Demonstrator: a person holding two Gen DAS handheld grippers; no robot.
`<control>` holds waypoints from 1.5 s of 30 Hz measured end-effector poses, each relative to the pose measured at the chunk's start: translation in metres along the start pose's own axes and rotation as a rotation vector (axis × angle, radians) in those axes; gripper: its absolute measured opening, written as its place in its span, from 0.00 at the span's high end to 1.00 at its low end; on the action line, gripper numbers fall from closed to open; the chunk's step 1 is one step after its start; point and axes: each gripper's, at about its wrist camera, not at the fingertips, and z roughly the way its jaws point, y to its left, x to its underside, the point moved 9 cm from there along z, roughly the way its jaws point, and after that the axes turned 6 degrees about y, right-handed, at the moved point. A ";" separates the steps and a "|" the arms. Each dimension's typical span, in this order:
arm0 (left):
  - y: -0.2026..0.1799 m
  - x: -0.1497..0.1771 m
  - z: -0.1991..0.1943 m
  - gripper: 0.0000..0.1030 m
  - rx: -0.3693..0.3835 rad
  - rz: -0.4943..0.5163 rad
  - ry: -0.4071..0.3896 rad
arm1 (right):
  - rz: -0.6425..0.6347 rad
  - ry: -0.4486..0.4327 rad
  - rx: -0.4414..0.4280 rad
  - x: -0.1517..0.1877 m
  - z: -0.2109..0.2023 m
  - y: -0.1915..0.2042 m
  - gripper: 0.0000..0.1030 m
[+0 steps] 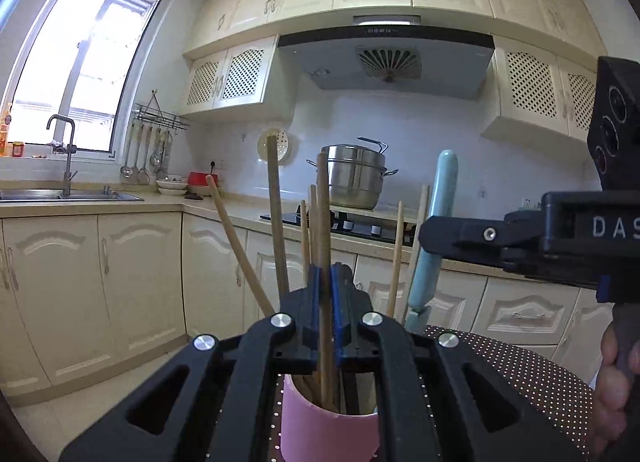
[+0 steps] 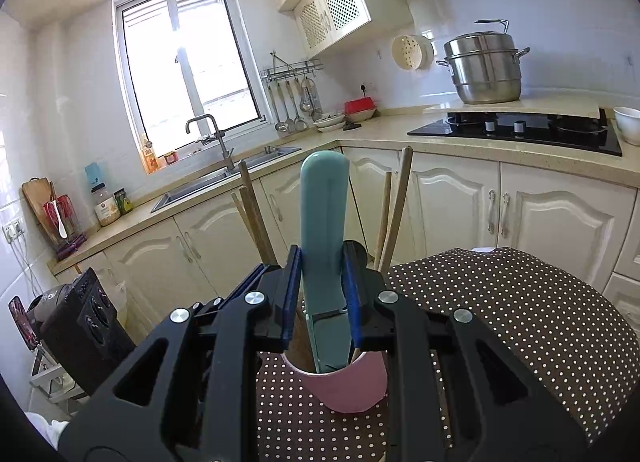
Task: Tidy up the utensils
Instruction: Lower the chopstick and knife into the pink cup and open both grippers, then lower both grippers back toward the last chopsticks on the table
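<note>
The left hand-held gripper pinches a wooden chopstick standing upright in the pink cup directly below it. The right hand-held gripper clamps a teal-handled utensil whose lower end sits inside the same cup, on the dotted desk. More wooden sticks lean outward from the cup.

Pink cup holds upright wooden chopsticks; teal-handled utensil stands inside.
</note>
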 end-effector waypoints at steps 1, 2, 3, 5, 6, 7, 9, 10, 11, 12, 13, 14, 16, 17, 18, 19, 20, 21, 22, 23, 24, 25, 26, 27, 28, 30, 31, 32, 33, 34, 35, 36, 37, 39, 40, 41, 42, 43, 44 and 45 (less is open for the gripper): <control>0.000 -0.001 -0.001 0.94 0.002 -0.003 0.004 | 0.001 0.002 0.003 0.001 0.000 0.000 0.80; 0.001 -0.001 -0.001 0.94 0.004 -0.007 0.012 | 0.001 0.004 0.006 0.002 0.001 -0.001 0.80; 0.001 0.000 -0.001 0.93 0.005 -0.011 0.020 | 0.002 0.008 0.009 0.002 0.001 -0.001 0.80; 0.002 -0.001 -0.002 0.93 0.005 -0.011 0.029 | 0.003 0.010 0.018 0.004 0.001 -0.002 0.80; 0.003 0.000 -0.004 0.91 0.003 -0.008 0.031 | 0.004 0.013 0.020 0.004 0.001 -0.002 0.80; 0.003 -0.001 -0.005 0.82 0.001 -0.005 0.034 | 0.006 0.014 0.021 0.004 0.001 -0.002 0.80; 0.004 -0.001 -0.009 0.64 -0.004 -0.003 0.038 | 0.007 0.017 0.026 0.005 0.000 -0.003 0.79; 0.005 -0.002 -0.011 0.62 -0.008 -0.004 0.037 | 0.008 0.020 0.029 0.006 0.001 -0.002 0.79; 0.007 -0.003 -0.013 0.62 -0.009 -0.008 0.038 | 0.008 0.021 0.030 0.007 0.001 -0.002 0.79; 0.009 -0.003 -0.016 0.60 -0.010 -0.014 0.042 | 0.007 0.023 0.032 0.008 0.001 -0.002 0.79; 0.012 -0.003 -0.018 0.55 -0.011 -0.022 0.047 | 0.006 0.027 0.034 0.009 0.002 -0.001 0.79; 0.014 -0.003 -0.020 0.51 -0.013 -0.028 0.050 | 0.004 0.028 0.035 0.010 0.002 -0.001 0.79; 0.021 -0.003 -0.026 0.49 -0.023 -0.040 0.051 | 0.001 0.033 0.037 0.011 0.003 0.001 0.79; 0.025 -0.003 -0.029 0.49 -0.028 -0.045 0.051 | 0.000 0.035 0.039 0.012 0.004 0.001 0.79; 0.030 -0.003 -0.032 0.48 -0.035 -0.051 0.053 | -0.002 0.037 0.039 0.012 0.004 0.001 0.79; 0.032 -0.004 -0.034 0.46 -0.041 -0.057 0.057 | -0.004 0.039 0.040 0.012 0.005 0.001 0.79; 0.036 -0.004 -0.036 0.44 -0.046 -0.066 0.063 | -0.005 0.042 0.039 0.012 0.005 0.002 0.79; 0.039 -0.003 -0.037 0.40 -0.052 -0.071 0.069 | -0.007 0.043 0.039 0.013 0.005 0.002 0.79; 0.044 -0.002 -0.039 0.39 -0.069 -0.075 0.076 | -0.011 0.044 0.041 0.013 0.005 0.003 0.79; 0.047 -0.002 -0.041 0.38 -0.081 -0.079 0.082 | -0.014 0.045 0.042 0.014 0.005 0.004 0.79; 0.052 -0.001 -0.042 0.38 -0.094 -0.087 0.092 | -0.016 0.046 0.043 0.014 0.005 0.004 0.79; 0.054 -0.001 -0.043 0.37 -0.100 -0.095 0.099 | -0.018 0.049 0.045 0.014 0.005 0.005 0.79; 0.057 0.000 -0.043 0.37 -0.107 -0.104 0.107 | -0.020 0.050 0.046 0.015 0.006 0.005 0.79; 0.060 0.000 -0.044 0.36 -0.119 -0.110 0.115 | -0.022 0.053 0.047 0.016 0.006 0.006 0.80; 0.064 0.001 -0.045 0.36 -0.134 -0.114 0.124 | -0.024 0.054 0.050 0.016 0.006 0.007 0.80; 0.069 0.002 -0.046 0.36 -0.164 -0.119 0.142 | -0.030 0.061 0.052 0.018 0.007 0.008 0.79; 0.071 0.002 -0.047 0.36 -0.168 -0.122 0.149 | -0.033 0.064 0.054 0.019 0.008 0.009 0.80; 0.072 0.003 -0.047 0.35 -0.169 -0.124 0.161 | -0.037 0.066 0.056 0.020 0.008 0.010 0.80; 0.072 0.004 -0.046 0.35 -0.172 -0.126 0.176 | -0.042 0.070 0.060 0.021 0.009 0.011 0.80; 0.073 0.005 -0.045 0.35 -0.172 -0.128 0.187 | -0.046 0.073 0.063 0.023 0.011 0.011 0.80; 0.073 0.006 -0.045 0.35 -0.171 -0.128 0.199 | -0.052 0.077 0.067 0.024 0.012 0.012 0.79; 0.073 0.007 -0.045 0.35 -0.174 -0.124 0.206 | -0.056 0.082 0.071 0.026 0.014 0.014 0.80; 0.073 0.008 -0.045 0.35 -0.187 -0.116 0.212 | -0.061 0.089 0.074 0.029 0.016 0.015 0.80; 0.073 0.008 -0.046 0.35 -0.196 -0.102 0.214 | -0.080 0.108 0.084 0.035 0.022 0.018 0.79; 0.072 0.008 -0.047 0.35 -0.200 -0.099 0.215 | -0.087 0.116 0.090 0.038 0.025 0.018 0.79; 0.072 0.007 -0.048 0.35 -0.204 -0.096 0.218 | -0.098 0.126 0.101 0.042 0.029 0.018 0.79; 0.072 0.008 -0.048 0.35 -0.208 -0.089 0.220 | -0.100 0.137 0.105 0.046 0.033 0.018 0.79; 0.071 0.007 -0.049 0.35 -0.213 -0.084 0.220 | -0.098 0.147 0.106 0.049 0.035 0.017 0.80; 0.071 0.006 -0.050 0.35 -0.218 -0.077 0.219 | -0.099 0.140 0.103 0.051 0.036 0.017 0.80; 0.070 0.006 -0.051 0.35 -0.220 -0.070 0.219 | -0.097 0.141 0.104 0.051 0.037 0.017 0.80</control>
